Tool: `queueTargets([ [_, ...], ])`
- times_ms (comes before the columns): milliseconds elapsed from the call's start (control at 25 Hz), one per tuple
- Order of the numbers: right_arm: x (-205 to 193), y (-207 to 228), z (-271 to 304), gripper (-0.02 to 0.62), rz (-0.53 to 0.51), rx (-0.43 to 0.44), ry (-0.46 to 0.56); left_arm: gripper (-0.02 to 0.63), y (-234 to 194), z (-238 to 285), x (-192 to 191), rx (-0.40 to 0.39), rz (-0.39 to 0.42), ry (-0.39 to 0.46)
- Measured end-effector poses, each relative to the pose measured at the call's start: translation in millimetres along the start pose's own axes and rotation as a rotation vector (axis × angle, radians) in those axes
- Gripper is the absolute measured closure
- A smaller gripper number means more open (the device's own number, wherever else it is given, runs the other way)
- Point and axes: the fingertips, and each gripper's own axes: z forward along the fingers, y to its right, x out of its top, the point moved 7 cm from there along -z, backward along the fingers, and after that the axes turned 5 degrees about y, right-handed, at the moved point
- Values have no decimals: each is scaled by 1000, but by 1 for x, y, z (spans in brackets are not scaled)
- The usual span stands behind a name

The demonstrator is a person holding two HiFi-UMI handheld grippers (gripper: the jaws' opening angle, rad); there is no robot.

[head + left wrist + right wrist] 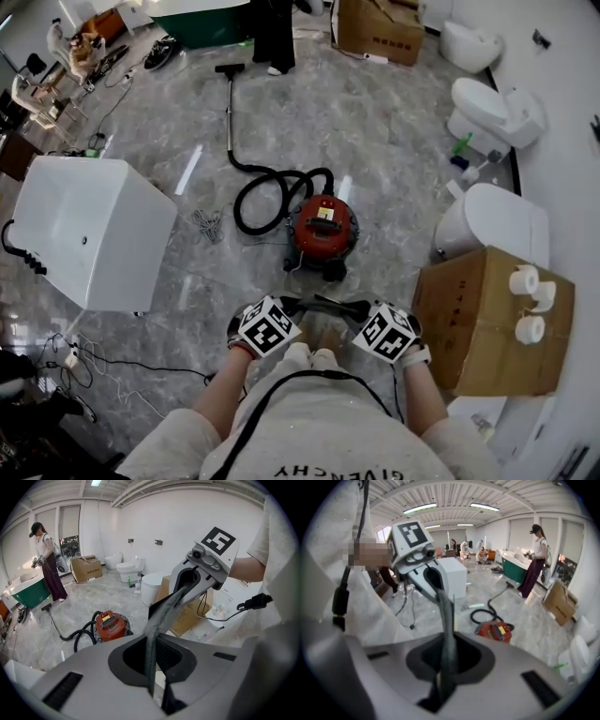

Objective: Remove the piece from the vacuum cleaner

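Just before the person [323, 422], the 2 grippers face each other. The left gripper [289, 307] and the right gripper [362, 309] are each clamped tight on 1 end of the grey piece [325, 303], which stretches between them, off the vacuum [322, 227]. The red vacuum sits on the floor [394, 122] just beyond, its black hose [262, 187] looped beside it. A box [478, 319] stands at the right.

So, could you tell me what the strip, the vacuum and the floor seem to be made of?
Strip: probably soft grey felt or foam, matt with a fuzzy surface, and it curves limply. Vacuum: glossy red shell, either plastic or painted metal. Floor: polished grey marble-look tile or stone, with bright reflected streaks.
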Motion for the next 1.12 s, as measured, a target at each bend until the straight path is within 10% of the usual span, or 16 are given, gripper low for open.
queueTargets([
  [1120,15,-18,-24,558,-11,19,2,571,14,-30,11,-99,-52,47],
])
